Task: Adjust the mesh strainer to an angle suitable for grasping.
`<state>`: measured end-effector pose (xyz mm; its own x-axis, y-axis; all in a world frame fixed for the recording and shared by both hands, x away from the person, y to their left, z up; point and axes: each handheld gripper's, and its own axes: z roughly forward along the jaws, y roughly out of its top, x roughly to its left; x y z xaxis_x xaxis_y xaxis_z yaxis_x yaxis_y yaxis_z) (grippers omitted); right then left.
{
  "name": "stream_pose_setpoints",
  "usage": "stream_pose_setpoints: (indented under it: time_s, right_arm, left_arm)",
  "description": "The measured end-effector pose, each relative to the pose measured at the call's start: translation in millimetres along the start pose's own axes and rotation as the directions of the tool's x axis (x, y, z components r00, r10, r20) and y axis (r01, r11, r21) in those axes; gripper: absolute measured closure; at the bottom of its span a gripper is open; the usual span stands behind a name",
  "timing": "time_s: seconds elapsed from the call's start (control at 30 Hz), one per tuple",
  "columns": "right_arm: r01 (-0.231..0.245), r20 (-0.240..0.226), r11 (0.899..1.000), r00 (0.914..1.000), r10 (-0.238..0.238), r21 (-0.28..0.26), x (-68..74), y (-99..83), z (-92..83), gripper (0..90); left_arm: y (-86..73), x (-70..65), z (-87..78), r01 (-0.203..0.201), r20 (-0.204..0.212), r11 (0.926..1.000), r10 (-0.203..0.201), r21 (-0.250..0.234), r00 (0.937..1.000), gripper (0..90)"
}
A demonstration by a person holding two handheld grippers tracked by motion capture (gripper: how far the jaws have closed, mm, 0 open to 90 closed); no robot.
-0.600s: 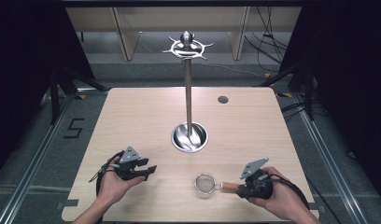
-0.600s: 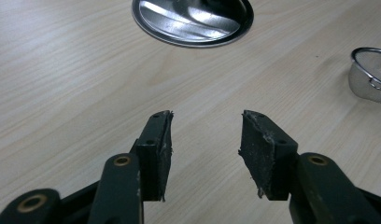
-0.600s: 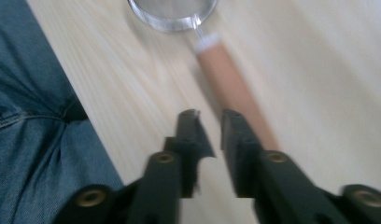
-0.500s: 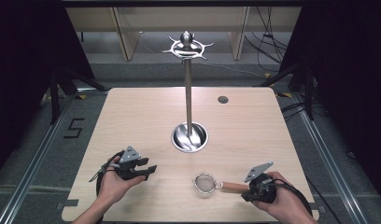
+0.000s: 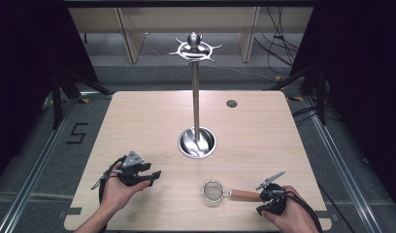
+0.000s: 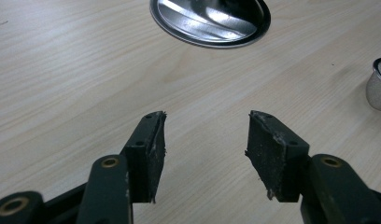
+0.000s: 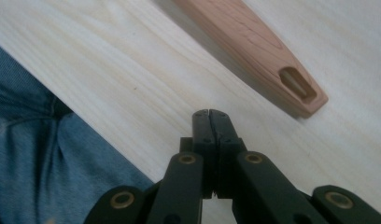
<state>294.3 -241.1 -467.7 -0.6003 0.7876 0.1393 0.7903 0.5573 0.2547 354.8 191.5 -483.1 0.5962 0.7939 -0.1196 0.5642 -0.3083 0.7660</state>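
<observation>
High view: strainer [image 5: 214,190] lies at the bench's [image 5: 138,121] six o'clock, wooden handle toward the right claw [image 5: 270,193], jaws pressed together and empty just beside it; left claw [image 5: 153,174] gapes idle.

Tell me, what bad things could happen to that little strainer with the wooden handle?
1. The right tool is shut beside the wooden handle, not around it. Unless it opens first, it may just push the strainer along.
2. The strainer lies near the table's front edge, so a hard nudge might knock it off.
3. The tall metal stand rises mid-table; a careless swing while lifting the strainer could hit it.
</observation>
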Motion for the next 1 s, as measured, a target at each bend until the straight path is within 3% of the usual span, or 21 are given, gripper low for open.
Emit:
stream_pose_setpoints:
  time_s: [0.03, 0.07, 0.1, 0.13, 0.17, 0.27, 0.63, 0.87, 0.97, 1.0]
  right_arm:
    - [0.000, 0.000, 1.000, 1.0000, 0.000, 0.000, 0.0, 0.0, 0.0, 90.0]
    - [-0.049, -0.001, 0.999, 0.9988, 0.049, 0.024, -3.5, 1.7, 0.7, 90.0]
    - [-0.064, 0.001, 0.997, 0.9980, 0.064, 0.036, -4.2, 2.3, 0.5, 90.0]
    - [-0.044, 0.015, 0.999, 0.9989, 0.043, 0.028, -7.5, 2.8, 3.6, 90.0]
    - [-0.106, 0.018, 0.992, 0.9943, 0.105, 0.065, -4.4, 3.7, 2.3, 90.0]
    - [-0.111, 0.018, 0.991, 0.9938, 0.110, 0.072, -6.2, 7.2, 2.8, 90.0]
    - [-0.163, 0.104, 0.981, 0.9829, 0.152, 0.102, -23.0, 25.6, 8.8, 90.0]
    - [-0.210, 0.151, 0.974, 0.9689, 0.196, 0.081, -43.6, 57.3, 10.7, 90.0]
    - [-0.208, 0.170, 0.974, 0.9666, 0.192, 0.085, -48.6, 69.0, 11.7, 90.0]
    - [-0.185, 0.191, 0.979, 0.9674, 0.167, 0.082, -53.9, 80.3, 11.8, 90.0]
  left_arm:
    - [0.0, 0.0, 0.0, 0.000, 0.000, 1.0000, 0.000, 0.000, 1.0000, 45.8]
    - [0.5, 0.4, -1.0, -0.007, -0.002, 1.0000, 0.007, 0.007, 1.0000, 45.7]
    - [0.6, 0.4, -1.1, -0.006, -0.004, 1.0000, 0.006, 0.004, 1.0000, 45.6]
    - [0.5, 0.3, -1.3, -0.005, -0.004, 1.0000, 0.005, 0.001, 1.0000, 45.6]
    - [0.6, 0.9, -1.5, -0.004, -0.001, 1.0000, 0.004, 0.006, 1.0000, 45.6]
    - [0.4, 1.3, -1.9, 0.000, -0.003, 0.9999, 0.000, 0.010, 1.0000, 45.6]
    - [-0.5, -0.5, 1.6, 0.004, 0.008, 0.9998, -0.004, 0.017, 1.0000, 45.7]
    - [0.3, -1.0, 1.2, 0.003, 0.018, 0.9998, -0.003, 0.021, 0.9998, 45.7]
    - [0.3, -1.0, 0.8, 0.003, 0.016, 0.9999, -0.003, 0.015, 0.9999, 45.7]
    - [0.0, -0.7, 0.5, 0.000, 0.011, 0.9999, -0.001, 0.015, 0.9999, 45.7]
